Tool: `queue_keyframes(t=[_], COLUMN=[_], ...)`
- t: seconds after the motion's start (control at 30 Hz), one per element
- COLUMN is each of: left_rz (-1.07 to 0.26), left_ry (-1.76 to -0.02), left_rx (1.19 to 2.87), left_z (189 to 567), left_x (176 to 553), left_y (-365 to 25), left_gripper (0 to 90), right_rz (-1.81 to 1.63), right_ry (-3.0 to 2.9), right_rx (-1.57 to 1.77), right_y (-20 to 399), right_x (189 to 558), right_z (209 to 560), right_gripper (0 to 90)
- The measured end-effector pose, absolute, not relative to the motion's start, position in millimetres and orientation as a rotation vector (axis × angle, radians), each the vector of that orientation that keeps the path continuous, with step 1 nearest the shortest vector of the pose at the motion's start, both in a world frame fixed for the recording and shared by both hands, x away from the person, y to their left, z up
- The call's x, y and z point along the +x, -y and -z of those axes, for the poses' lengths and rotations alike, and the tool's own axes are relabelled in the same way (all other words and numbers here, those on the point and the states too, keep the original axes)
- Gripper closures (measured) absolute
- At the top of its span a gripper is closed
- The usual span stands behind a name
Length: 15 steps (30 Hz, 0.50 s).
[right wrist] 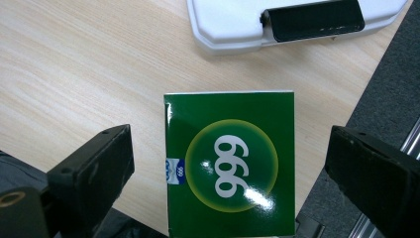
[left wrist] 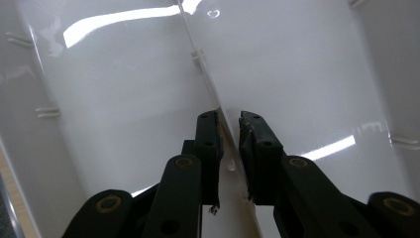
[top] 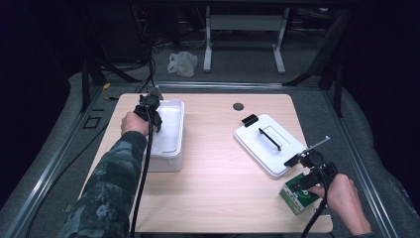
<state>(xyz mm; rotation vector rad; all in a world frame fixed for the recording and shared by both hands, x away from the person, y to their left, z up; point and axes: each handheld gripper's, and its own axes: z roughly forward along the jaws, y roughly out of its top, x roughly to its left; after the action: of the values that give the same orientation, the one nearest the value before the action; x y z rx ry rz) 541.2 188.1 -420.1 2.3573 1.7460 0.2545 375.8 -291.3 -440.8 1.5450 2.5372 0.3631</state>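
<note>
A white plastic bin (top: 171,134) stands on the left of the wooden table (top: 218,168). My left gripper (top: 151,111) reaches down at its left wall. In the left gripper view the jaws (left wrist: 229,119) stand almost together with the thin white wall (left wrist: 205,74) pinched between the pads. A green box (right wrist: 230,163) printed "999" lies near the table's front right corner (top: 297,196). My right gripper (right wrist: 230,144) hovers over it, open, one jaw wide of each side and touching nothing.
The bin's white lid (top: 270,144) with a black handle lies flat on the right, just beyond the green box; its latch end (right wrist: 312,17) is near the right gripper. A round hole (top: 238,106) marks the table's far edge. Cables trail from both grippers.
</note>
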Motion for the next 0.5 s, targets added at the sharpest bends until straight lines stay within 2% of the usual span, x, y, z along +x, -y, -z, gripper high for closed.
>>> queue_keyframes(t=[0.5], left_rz=[-0.274], left_ry=[-1.730], left_rx=[2.429], left_z=[419.6], left_x=[538.6], left_y=[-181.4], left_gripper=[82.6], right_rz=[-0.377], right_ry=[-2.536], right_rx=[1.543], right_y=[293.2], right_x=[375.5], right_z=[438.1], right_gripper=[4.8])
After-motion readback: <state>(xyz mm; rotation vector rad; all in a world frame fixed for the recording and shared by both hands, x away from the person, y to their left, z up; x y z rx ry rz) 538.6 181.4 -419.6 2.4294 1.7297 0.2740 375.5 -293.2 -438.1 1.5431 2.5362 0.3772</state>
